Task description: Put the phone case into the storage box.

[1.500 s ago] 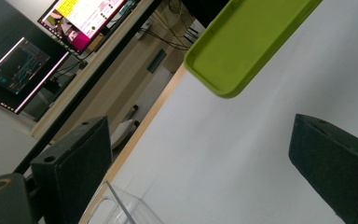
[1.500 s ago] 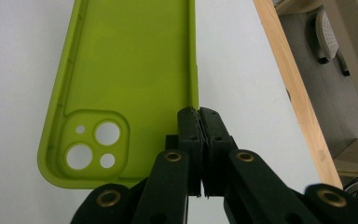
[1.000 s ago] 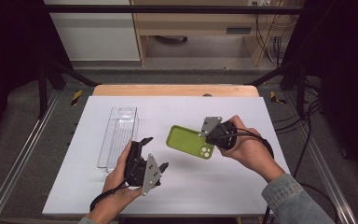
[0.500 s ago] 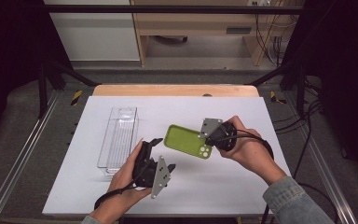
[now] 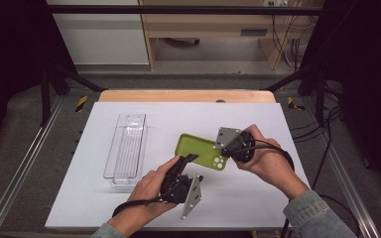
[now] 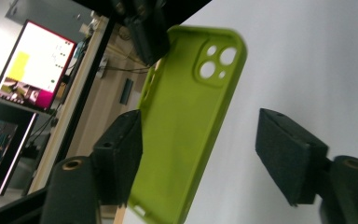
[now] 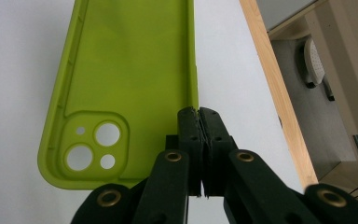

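Black two-jaw left gripper [image 5: 191, 159] and right gripper [image 5: 222, 157], each topped by a grey three-cornered plate with small holes. Black foam pads [image 6: 289, 154], brass-ringed pivot screws. Black cables trailing toward 6 o'clock. Denim sleeve [image 5: 317, 218] at 5 o'clock.

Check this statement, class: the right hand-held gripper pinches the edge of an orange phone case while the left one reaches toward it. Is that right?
Only the colour is wrong. The phone case is lime green, as the right gripper view shows. The right hand-held gripper does pinch its edge, and the left hand-held gripper, whose jaws have just been closing, straddles the case's far end.
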The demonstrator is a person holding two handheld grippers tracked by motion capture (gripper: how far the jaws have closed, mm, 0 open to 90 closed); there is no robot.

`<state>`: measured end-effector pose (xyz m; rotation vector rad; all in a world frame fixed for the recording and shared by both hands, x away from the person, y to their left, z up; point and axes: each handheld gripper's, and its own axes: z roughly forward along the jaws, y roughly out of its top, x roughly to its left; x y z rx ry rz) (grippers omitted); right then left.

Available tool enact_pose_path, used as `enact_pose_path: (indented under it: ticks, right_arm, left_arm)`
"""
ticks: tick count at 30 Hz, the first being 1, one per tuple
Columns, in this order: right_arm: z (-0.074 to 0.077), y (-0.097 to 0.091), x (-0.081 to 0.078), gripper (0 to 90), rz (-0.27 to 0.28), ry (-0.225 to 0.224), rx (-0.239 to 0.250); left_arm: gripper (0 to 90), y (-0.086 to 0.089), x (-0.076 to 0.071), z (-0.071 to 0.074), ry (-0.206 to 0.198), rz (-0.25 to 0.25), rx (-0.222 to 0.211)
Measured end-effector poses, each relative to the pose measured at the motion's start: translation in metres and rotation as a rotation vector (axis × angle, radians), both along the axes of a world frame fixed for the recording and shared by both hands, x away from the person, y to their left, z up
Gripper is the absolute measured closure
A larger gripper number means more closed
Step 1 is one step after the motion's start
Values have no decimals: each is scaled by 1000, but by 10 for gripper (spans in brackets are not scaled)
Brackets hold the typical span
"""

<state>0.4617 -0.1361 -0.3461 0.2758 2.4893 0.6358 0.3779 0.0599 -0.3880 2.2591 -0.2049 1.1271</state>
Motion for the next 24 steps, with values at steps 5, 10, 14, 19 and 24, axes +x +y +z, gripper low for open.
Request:
enact_pose_path:
  ticks: [5, 10, 14, 19, 24]
  right_arm:
    - [0, 2, -1, 888, 3, 1, 0]
    - [-1, 5, -1, 888, 8, 3, -4]
    - [0, 8, -1, 888, 11, 3, -3]
    - [0, 11, -1, 888, 19, 2, -7]
    - [-1, 16, -1, 888, 24, 3, -6]
  left_arm:
    - [414, -10, -1, -2, 13, -38, 49]
    - [485, -16, 0, -1, 18, -56, 75]
    - [545, -18, 0, -2, 8, -64, 88]
    - [588, -20, 0, -4, -7, -72, 111]
    - [642, -21, -2, -6, -19, -83, 132]
